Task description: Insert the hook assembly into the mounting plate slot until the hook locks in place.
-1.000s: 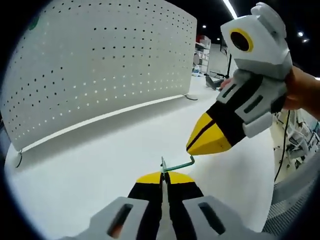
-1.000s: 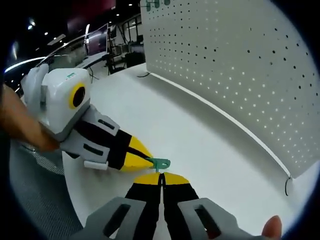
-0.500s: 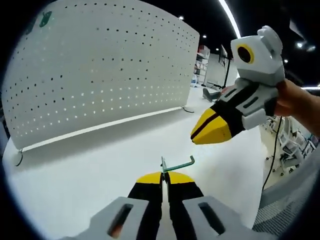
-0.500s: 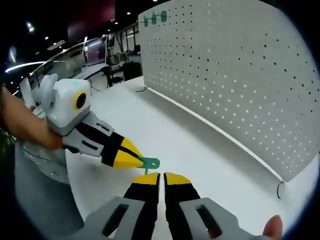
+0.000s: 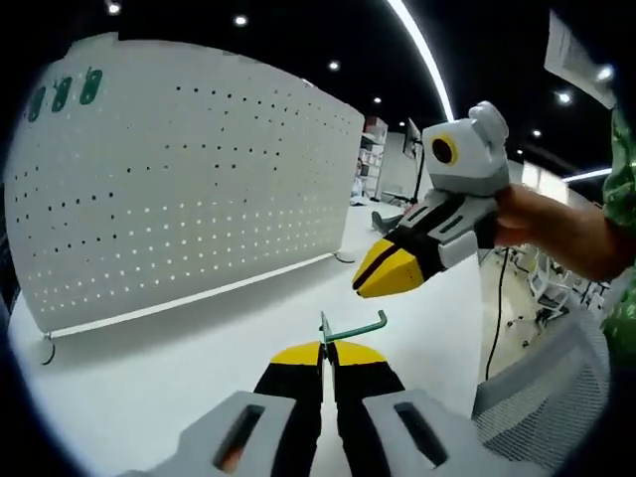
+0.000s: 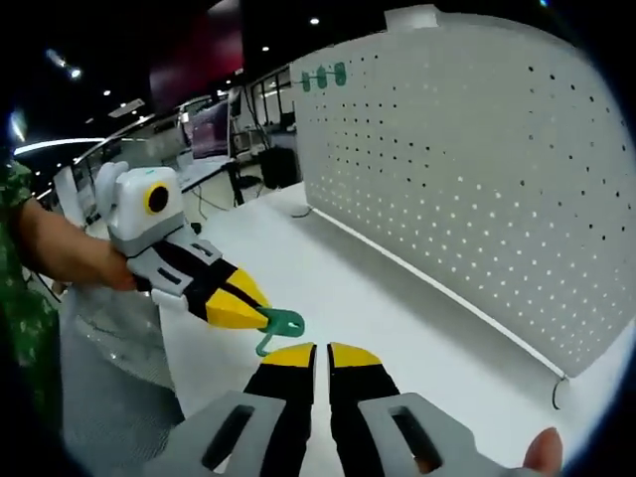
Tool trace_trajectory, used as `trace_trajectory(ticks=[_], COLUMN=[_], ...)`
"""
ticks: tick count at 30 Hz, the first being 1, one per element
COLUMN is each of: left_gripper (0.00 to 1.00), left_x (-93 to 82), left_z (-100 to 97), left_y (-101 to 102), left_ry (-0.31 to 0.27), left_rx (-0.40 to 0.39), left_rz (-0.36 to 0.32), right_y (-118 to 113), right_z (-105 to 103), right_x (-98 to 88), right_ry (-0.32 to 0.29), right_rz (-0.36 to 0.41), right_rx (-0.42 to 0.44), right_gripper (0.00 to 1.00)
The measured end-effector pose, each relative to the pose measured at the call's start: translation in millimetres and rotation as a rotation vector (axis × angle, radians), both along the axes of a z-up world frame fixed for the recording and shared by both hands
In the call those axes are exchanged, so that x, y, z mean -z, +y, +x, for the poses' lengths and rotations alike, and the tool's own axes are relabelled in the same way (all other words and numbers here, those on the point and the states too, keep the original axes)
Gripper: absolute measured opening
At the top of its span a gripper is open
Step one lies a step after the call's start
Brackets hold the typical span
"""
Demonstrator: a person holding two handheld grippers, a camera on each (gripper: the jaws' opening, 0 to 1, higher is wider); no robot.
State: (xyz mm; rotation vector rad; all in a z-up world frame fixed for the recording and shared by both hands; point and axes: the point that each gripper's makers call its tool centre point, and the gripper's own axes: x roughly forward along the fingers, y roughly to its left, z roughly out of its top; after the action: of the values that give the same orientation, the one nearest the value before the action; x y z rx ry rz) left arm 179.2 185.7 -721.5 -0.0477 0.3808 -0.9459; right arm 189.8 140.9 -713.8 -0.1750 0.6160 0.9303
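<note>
Though gripped, hook base hidden.

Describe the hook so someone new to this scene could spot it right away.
Start at the big white perforated pegboard panel standing on the white table. In front of it, the left tongs pinch a small teal bent-wire hook at their yellow tips. It is the one slim green piece there.

Matt white perforated metal-looking pegboard, smooth white bench with a soft sheen, thin green coated hook, grippers' jaws looked matt yellow-and-black plastic, grey mesh chair back.
</note>
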Motion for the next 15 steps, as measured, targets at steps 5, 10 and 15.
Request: trace_trajectory(ticks=[5,10,15], left_gripper=[0.02,0.02,0.02], left_x=[-18.8,-39.6,-57.0], left_z=[-12.5,-28.4,-41.3], left_y=[1,2,5], left_ry=[-0.026,-0.105,-0.155], left_rx=[0.06,0.156,0.219], left_rz=[-0.044,-0.056,-0.061], right_y=[10,21,28], right_z=[-11,-27,-42], right_x=[-11.4,-21.6,-33.4], right_ry=[0.019,0.042,0.044], right_rz=[0.04,0.07,0.085], right_rx=[-0.04,-0.114,-0.187], right_gripper=[0.04,0.04,0.05])
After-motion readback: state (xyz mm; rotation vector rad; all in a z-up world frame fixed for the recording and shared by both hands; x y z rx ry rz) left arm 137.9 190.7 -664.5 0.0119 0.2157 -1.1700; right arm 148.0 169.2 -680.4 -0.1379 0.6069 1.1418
